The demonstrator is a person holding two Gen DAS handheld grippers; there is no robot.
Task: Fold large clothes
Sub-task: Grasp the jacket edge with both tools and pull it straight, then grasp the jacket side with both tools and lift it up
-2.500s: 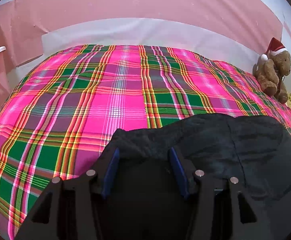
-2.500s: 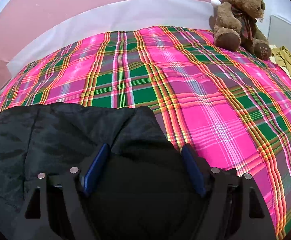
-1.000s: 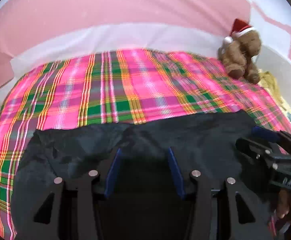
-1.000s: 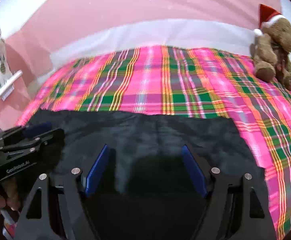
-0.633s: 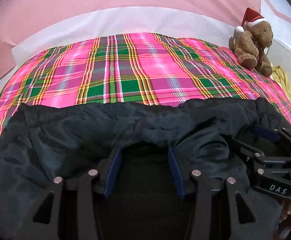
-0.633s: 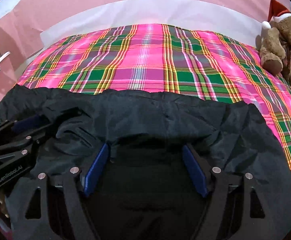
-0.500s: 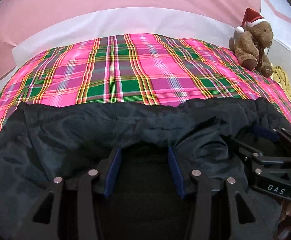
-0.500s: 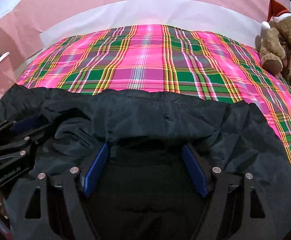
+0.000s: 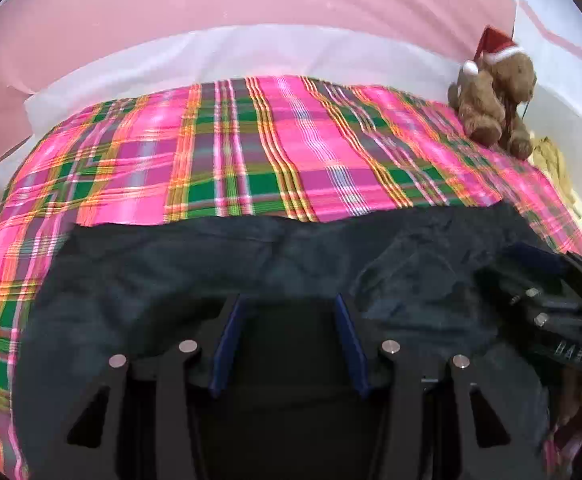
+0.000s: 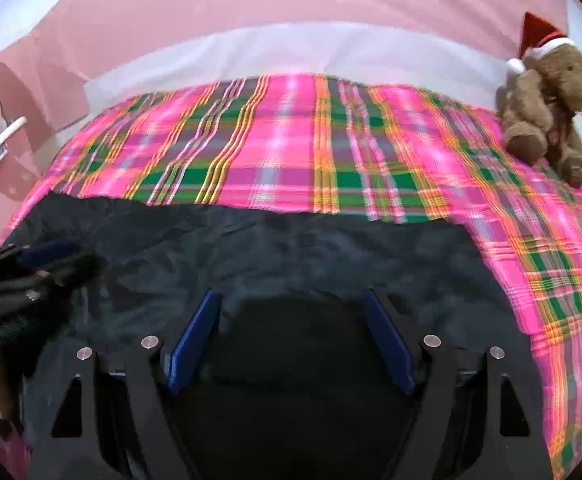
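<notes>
A large dark garment [image 9: 211, 264] lies spread across the near part of a bed with a pink and green plaid cover [image 9: 275, 152]. It also shows in the right wrist view [image 10: 311, 256]. My left gripper [image 9: 287, 304] hangs over the garment, its blue-padded jaws apart with dark cloth under them. My right gripper [image 10: 293, 300] stands the same way, jaws apart over the cloth. Each gripper shows in the other's view: the right one [image 9: 547, 300] at the right edge, the left one [image 10: 23, 276] at the left edge. The fingertips are lost against the dark cloth.
A brown teddy bear [image 9: 495, 104] with a red Santa hat sits at the bed's far right corner; it also shows in the right wrist view [image 10: 547, 108]. A yellowish cloth [image 9: 551, 160] lies beside it. A white band [image 9: 251, 56] and a pink wall back the bed.
The garment has settled flatter on the bed, with its far edge straighter. Both grippers have lifted back a little, and more of the plaid cover shows beyond the cloth.
</notes>
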